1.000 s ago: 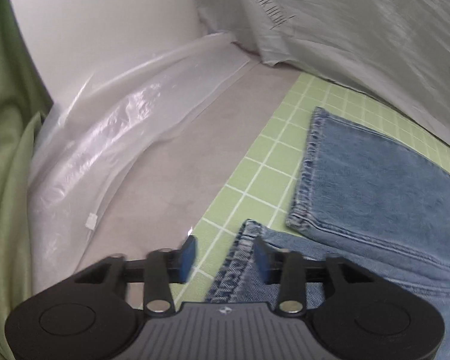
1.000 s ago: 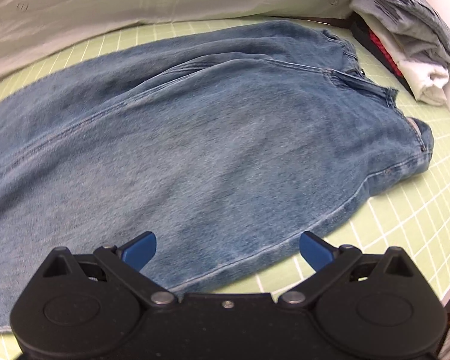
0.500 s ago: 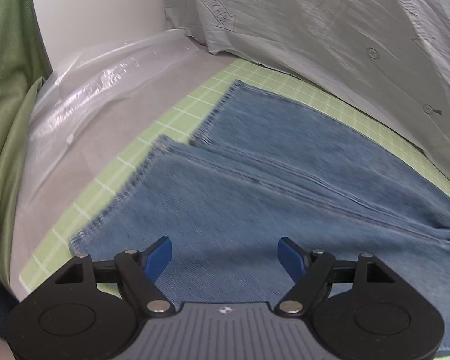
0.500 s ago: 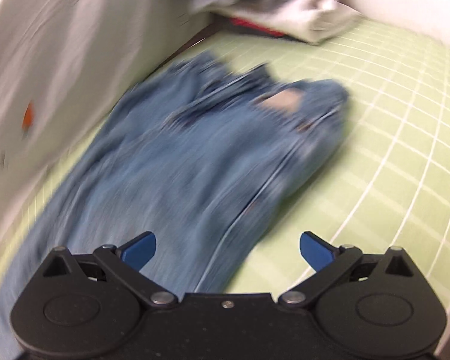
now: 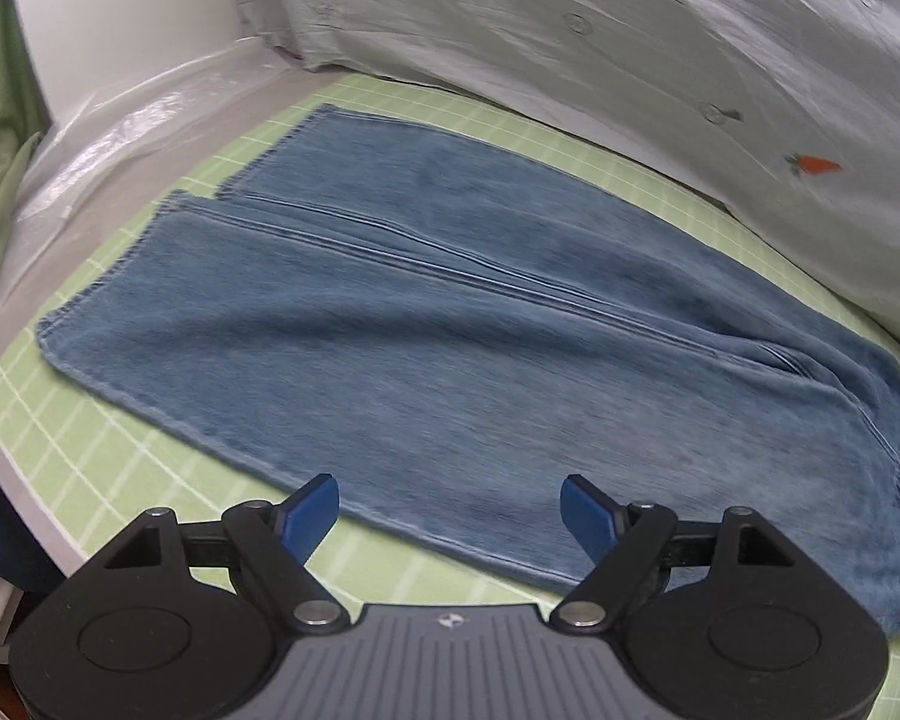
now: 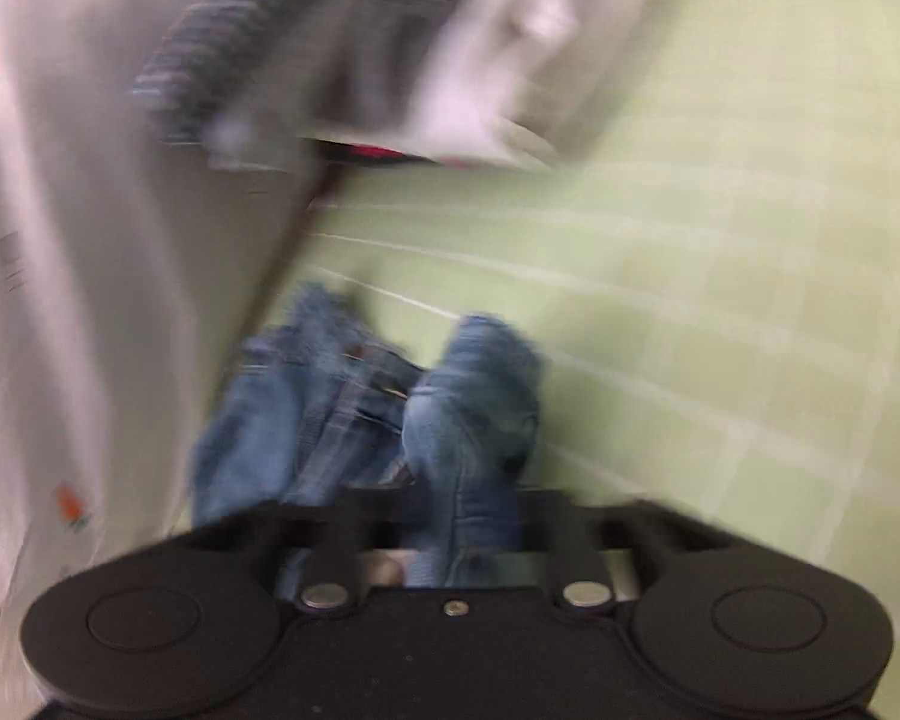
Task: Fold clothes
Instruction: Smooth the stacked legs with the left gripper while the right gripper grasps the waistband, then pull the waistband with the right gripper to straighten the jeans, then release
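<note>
The jeans lie flat on the green grid mat, one leg folded over the other, hems toward ten o'clock in the left wrist view and the waist running off at four o'clock. The left gripper hangs over the near long edge at six o'clock with its blue pads spread wide and nothing between them; the jaws are not gripping anything. In the blurred right wrist view the right gripper is closing, and a bunched fold of the waistband end stands up between the fingers at six o'clock, so it looks pinched there, though the blur hides the pads themselves. A pale shirt with carrot prints lies along the mat's far side from twelve to three o'clock, and a stack of folded clothes sits at twelve o'clock in the right view. Denim is heavy for cloth, thick and limp, with enough friction to stay put when dragged; doubled layers will sag and slide apart unless caught together. The sensible holds are the stiff seamed parts: the waistband at one end and the hems or the outer seam at the other, both layers taken at once.
</note>
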